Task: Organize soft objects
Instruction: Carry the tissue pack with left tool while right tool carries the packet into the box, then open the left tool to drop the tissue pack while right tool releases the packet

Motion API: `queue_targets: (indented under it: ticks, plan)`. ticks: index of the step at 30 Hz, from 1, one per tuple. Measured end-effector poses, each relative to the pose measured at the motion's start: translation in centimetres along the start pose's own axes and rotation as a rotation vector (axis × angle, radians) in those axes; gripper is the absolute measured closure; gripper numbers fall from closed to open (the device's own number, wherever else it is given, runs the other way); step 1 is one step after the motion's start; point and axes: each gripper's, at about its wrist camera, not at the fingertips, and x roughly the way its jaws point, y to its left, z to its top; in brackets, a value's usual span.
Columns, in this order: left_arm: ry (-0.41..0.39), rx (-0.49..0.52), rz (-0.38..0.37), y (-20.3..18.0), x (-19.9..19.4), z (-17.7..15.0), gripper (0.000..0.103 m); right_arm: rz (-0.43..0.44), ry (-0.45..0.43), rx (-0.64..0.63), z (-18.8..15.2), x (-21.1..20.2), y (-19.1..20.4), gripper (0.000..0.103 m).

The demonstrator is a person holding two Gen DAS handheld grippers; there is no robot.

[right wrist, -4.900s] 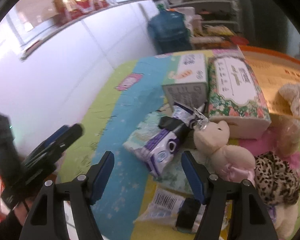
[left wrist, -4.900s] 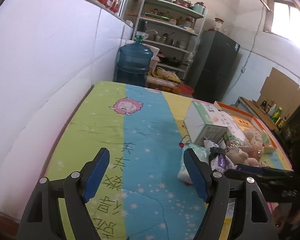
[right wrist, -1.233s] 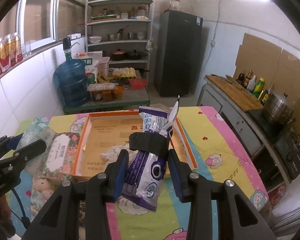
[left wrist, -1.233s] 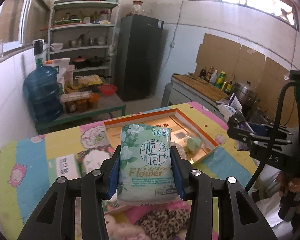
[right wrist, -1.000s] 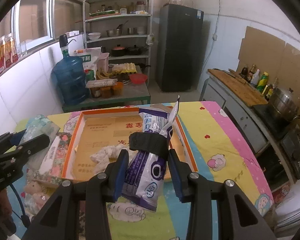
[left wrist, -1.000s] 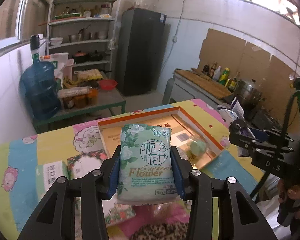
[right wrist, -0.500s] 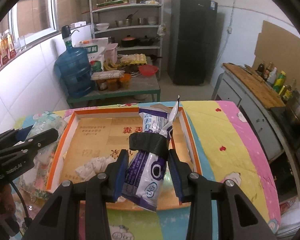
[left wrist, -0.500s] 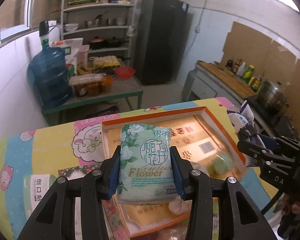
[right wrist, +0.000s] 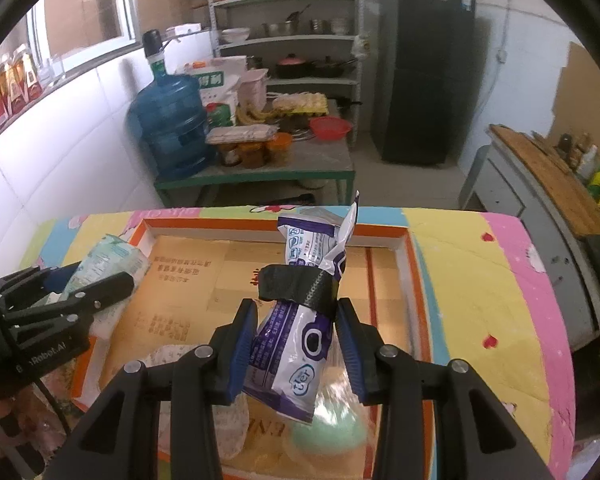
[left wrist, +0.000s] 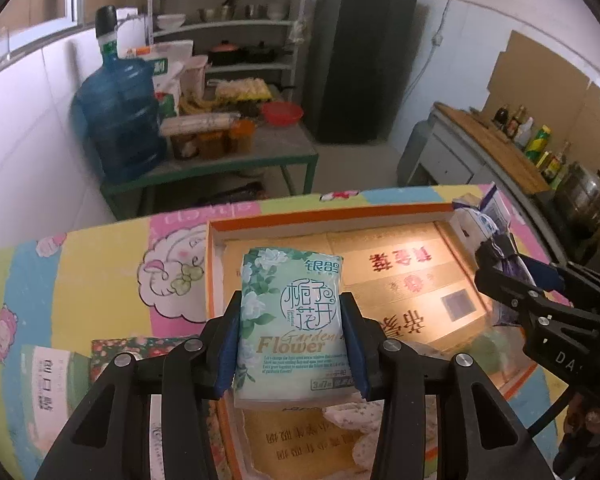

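My left gripper [left wrist: 291, 344] is shut on a pale green tissue pack [left wrist: 291, 320] printed with flowers, held above the left part of an orange-rimmed cardboard tray [left wrist: 320, 218]. My right gripper [right wrist: 296, 344] is shut on a purple and white pouch [right wrist: 300, 344] bound with black tape, held over the same tray [right wrist: 260, 227]. In the right wrist view the left gripper [right wrist: 100, 280] with its pack shows at the left. In the left wrist view the right gripper [left wrist: 512, 280] with the pouch shows at the right. A pale green ball [right wrist: 328, 436] and a floral cloth [right wrist: 228, 412] lie in the tray.
The tray sits on a cartoon-print cover [left wrist: 100, 256] on a bed. Tissue boxes [left wrist: 56, 384] lie left of the tray. Behind stand a low green table [right wrist: 256, 172] with a blue water jug [right wrist: 168, 128], shelves and a dark fridge [right wrist: 424, 68].
Both grippers have come forward and down over the tray with their packs still held. The tray now fills more of both views, and the soft toys have dropped out of the bottom.
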Motion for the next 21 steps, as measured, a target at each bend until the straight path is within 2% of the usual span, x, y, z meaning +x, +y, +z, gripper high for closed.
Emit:
queue_targets:
  ticks: [9,18,20,21]
  plan:
    - [0.078,-0.018,0.013,-0.2,3.2,-0.6,0.057,0.058,0.09,-0.01,-0.1,4.1,-0.4,0.062]
    - [0.098,-0.015,-0.003,-0.7,4.2,-1.0,0.054,0.101,0.107,0.016,-0.6,5.1,-1.0,0.062]
    - [0.099,-0.014,-0.005,-0.7,4.4,-1.0,0.052,0.106,0.107,0.017,-0.6,5.1,-1.1,0.058]
    - [0.098,-0.011,-0.004,-0.8,4.4,-1.0,0.05,0.103,0.105,0.017,-0.6,5.1,-1.1,0.052]
